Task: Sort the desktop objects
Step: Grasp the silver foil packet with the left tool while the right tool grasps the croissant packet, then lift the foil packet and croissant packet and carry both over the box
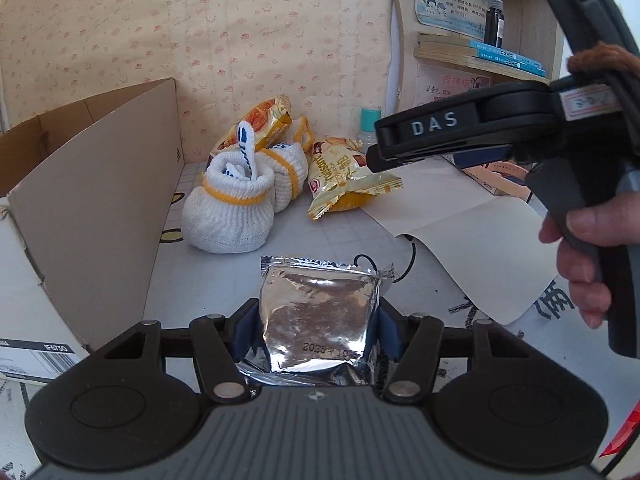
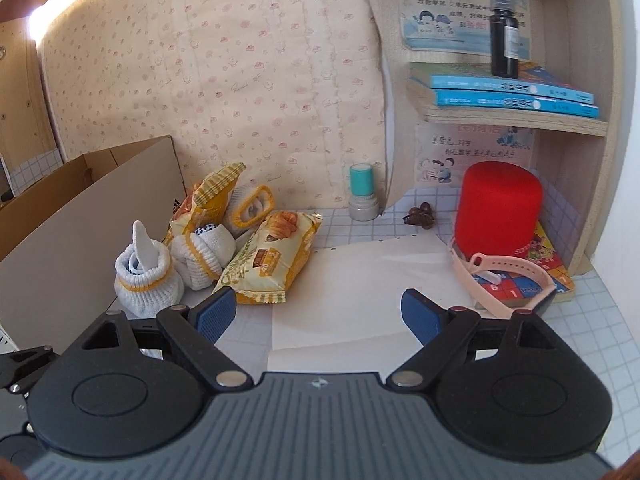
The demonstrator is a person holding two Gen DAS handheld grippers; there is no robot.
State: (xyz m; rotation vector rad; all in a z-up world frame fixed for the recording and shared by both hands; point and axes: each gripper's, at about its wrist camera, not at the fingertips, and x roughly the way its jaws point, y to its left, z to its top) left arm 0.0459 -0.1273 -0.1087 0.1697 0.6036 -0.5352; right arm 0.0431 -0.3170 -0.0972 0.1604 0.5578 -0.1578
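Observation:
A silver foil packet (image 1: pixel 316 300) stands up between the blue pads of my left gripper (image 1: pixel 318 318), which is shut on it just above the desk. Beyond it lie rolled white socks with yellow bands (image 1: pixel 228 212) and two yellow snack packets (image 1: pixel 344 180). My right gripper (image 2: pixel 318 300) is open with nothing between its fingers, hovering over a white paper sheet (image 2: pixel 360 280). In the left wrist view the right gripper (image 1: pixel 374 146) reaches in from the right, a hand on its handle. The socks (image 2: pixel 144 280) and a snack packet (image 2: pixel 272 256) lie left of it.
An open cardboard box (image 1: pixel 100 200) stands at the left, its flap up. At the right a red cylinder (image 2: pixel 500 208), a pink watch band (image 2: pixel 508 280) and a teal stamp (image 2: pixel 362 192) sit under a shelf (image 2: pixel 516 118) with blue books and a black bottle (image 2: pixel 504 40).

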